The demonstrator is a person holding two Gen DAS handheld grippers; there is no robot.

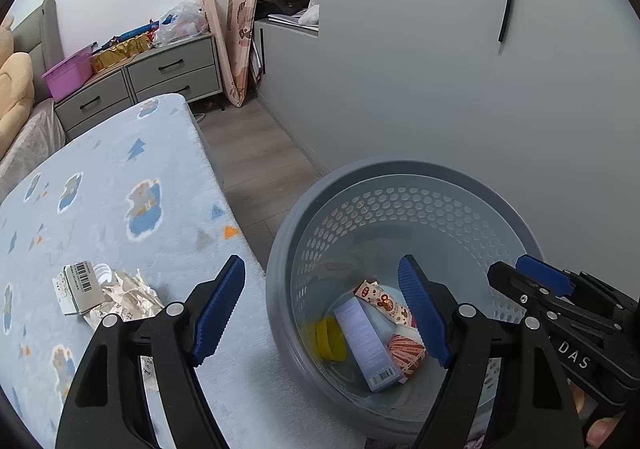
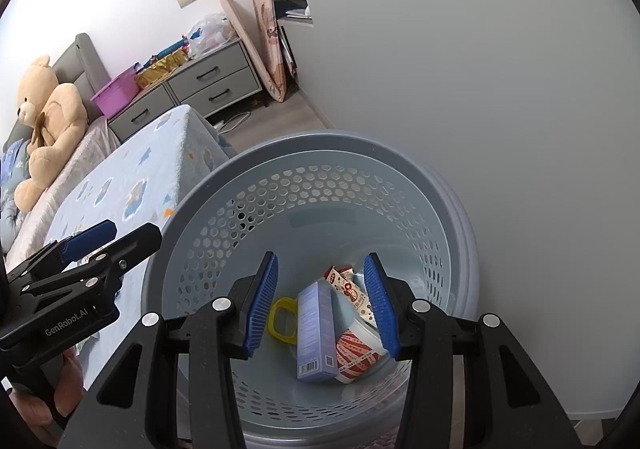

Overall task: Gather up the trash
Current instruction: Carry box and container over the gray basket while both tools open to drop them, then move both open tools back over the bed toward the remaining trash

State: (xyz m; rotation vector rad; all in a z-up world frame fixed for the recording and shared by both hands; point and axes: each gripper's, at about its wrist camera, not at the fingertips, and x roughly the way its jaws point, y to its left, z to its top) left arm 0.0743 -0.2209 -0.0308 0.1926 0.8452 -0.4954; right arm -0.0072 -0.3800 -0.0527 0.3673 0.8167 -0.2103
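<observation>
A grey-blue perforated basket (image 1: 400, 165) (image 2: 320, 141) stands beside the bed. Inside lie a lilac box (image 1: 366, 345) (image 2: 316, 329), a yellow ring lid (image 1: 330, 337) (image 2: 284, 319), a red-and-white paper cup (image 1: 406, 353) (image 2: 356, 353) and a snack wrapper (image 1: 380, 299) (image 2: 352, 289). My left gripper (image 1: 320, 263) hangs open over the basket's left rim, nothing between its fingers. Above the basket's middle my right gripper (image 2: 321, 257) is open and empty too. On the bed to the left lie a white barcoded box (image 1: 78, 289) and crumpled paper (image 1: 128, 297).
The bed carries a light blue patterned blanket (image 1: 120, 185), with a teddy bear (image 2: 48, 117) at its head. Grey drawers (image 1: 176, 69) holding a pink tub and bags stand at the back. A white wardrobe wall (image 1: 440, 69) rises right behind the basket. Wooden floor (image 1: 248, 153) runs between bed and wardrobe.
</observation>
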